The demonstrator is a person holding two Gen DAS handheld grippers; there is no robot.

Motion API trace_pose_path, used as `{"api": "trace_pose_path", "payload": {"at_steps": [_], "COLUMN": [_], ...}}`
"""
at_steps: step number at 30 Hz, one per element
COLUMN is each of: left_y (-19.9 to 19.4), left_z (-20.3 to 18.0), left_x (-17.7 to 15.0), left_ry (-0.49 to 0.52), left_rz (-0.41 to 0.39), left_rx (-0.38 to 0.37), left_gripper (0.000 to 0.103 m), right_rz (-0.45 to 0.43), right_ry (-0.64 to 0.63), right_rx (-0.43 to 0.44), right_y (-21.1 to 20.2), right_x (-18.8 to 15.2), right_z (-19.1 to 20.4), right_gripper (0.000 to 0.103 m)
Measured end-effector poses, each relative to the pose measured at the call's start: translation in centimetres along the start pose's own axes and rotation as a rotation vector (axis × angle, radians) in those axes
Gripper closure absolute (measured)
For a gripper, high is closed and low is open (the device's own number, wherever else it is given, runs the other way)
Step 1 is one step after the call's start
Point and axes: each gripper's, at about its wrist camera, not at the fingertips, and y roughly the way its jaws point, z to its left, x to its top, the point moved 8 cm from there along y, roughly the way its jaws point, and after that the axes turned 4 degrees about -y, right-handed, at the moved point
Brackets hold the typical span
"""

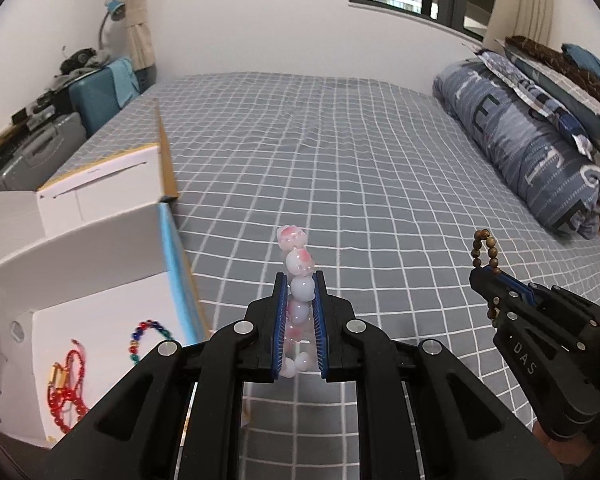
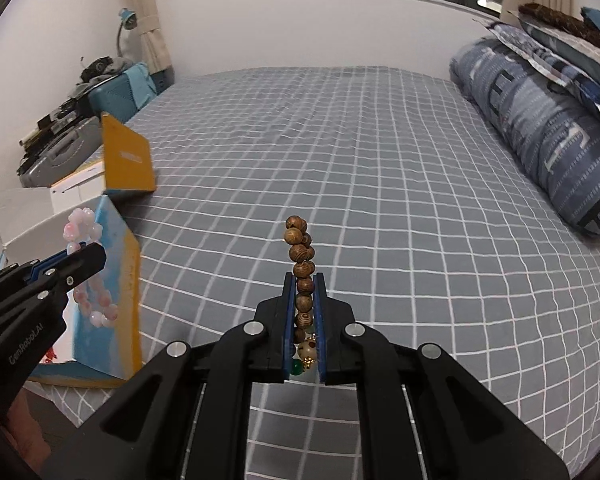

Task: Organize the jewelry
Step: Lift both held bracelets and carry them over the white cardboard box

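Two bracelets are in our grip above the checked bedspread [image 1: 340, 160], so we judge ourselves mid-carry, with delivery into the box not yet done. At far left the open white box [image 1: 80, 240] already holds a red bead string [image 1: 66, 392] and a multicoloured bead string [image 1: 148, 332]. Beside it our left gripper [image 1: 300, 292] is clamped on the pink-and-white bead bracelet [image 1: 299, 260], which stands up between the fingers. Further right, our right gripper [image 2: 305, 292] is closed on the wooden bead bracelet [image 2: 302, 256]. Next, we think, each hand must swing left over the box opening and spread its fingers, left hand first since it is nearer. Only the left wrist view shows the box's contents; only the right wrist view shows the yellow lid flap [image 2: 128, 160] and the wooden bracelet's green bead [image 2: 297, 367].
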Motion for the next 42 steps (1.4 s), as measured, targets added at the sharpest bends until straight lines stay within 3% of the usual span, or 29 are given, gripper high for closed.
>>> {"api": "trace_pose_path", "payload": {"at_steps": [9,21,32,42], "left_y": [-2.2,-3.6,-4.0,-2.3], "left_z": [4.4,13.6,21.2,25.5], "left_x": [-0.1,-0.6,-2.6,-5.6], "left_ry": [-0.042,-0.134,-0.203,-0.267], "left_rz": [-0.008,-0.014,0.013,0.084], "left_rx": [0.052,0.164,0.270,0.305], "left_gripper": [0.091,0.091,0.091,0.091], "right_rz": [-0.018,-0.041,-0.025,0.085], "right_ry": [-0.036,-0.123,-0.219,-0.306], "right_rx": [0.064,0.162,0.229,0.255], "right_y": [-0.6,-0.2,1.0,5.5], "right_x": [1.5,3.1,2.1,-1.2], "right_z": [5.4,15.5,23.3,28.8], "right_gripper": [0.095,0.095,0.095,0.095]}}
